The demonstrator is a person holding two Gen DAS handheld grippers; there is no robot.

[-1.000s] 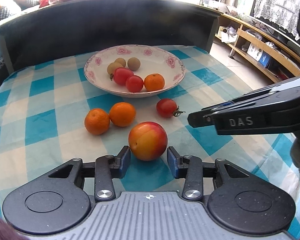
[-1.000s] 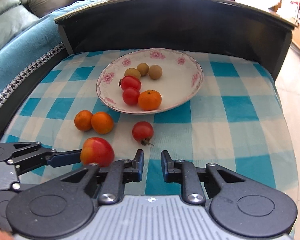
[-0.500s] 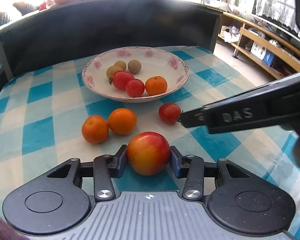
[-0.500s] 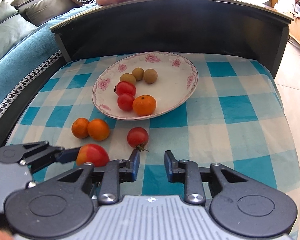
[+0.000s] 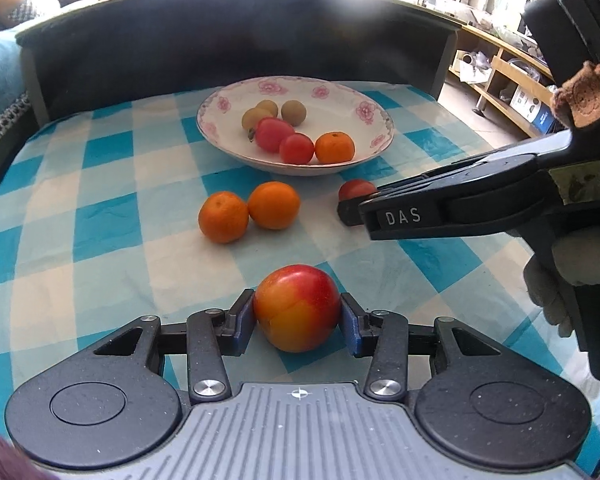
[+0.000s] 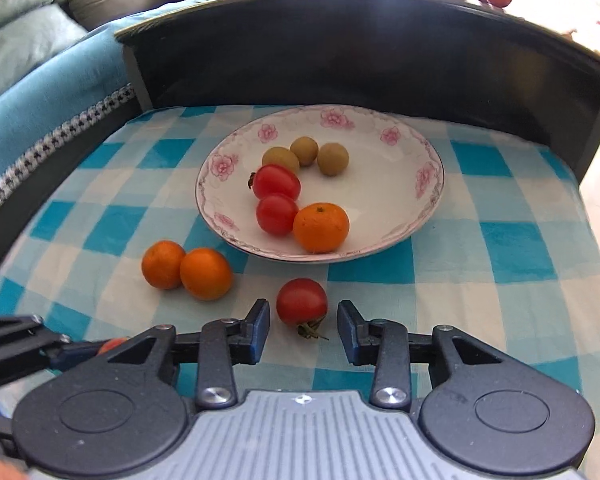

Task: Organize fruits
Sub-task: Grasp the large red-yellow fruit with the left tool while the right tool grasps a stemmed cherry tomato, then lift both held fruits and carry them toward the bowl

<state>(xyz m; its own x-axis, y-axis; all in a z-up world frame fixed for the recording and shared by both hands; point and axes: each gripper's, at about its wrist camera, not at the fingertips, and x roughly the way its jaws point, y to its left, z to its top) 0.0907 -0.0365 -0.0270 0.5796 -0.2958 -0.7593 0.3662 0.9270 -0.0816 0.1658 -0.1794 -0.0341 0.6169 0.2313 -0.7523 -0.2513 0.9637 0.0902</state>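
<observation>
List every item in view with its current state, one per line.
Left gripper: shut on the peach.
Right gripper: open, straddling the loose tomato on the tablecloth.
Two tangerines: touching, outside the plate.
Plate: holds three longans, two tomatoes, one tangerine.

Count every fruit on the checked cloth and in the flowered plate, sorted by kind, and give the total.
Small brown-green round fruits, in the plate: 3
Tomatoes: 3, two in the plate, one on the cloth
Tangerines: 3, one in the plate, two on the cloth
Red-yellow peach-like fruit, between the left gripper fingers: 1
Total: 10
</observation>
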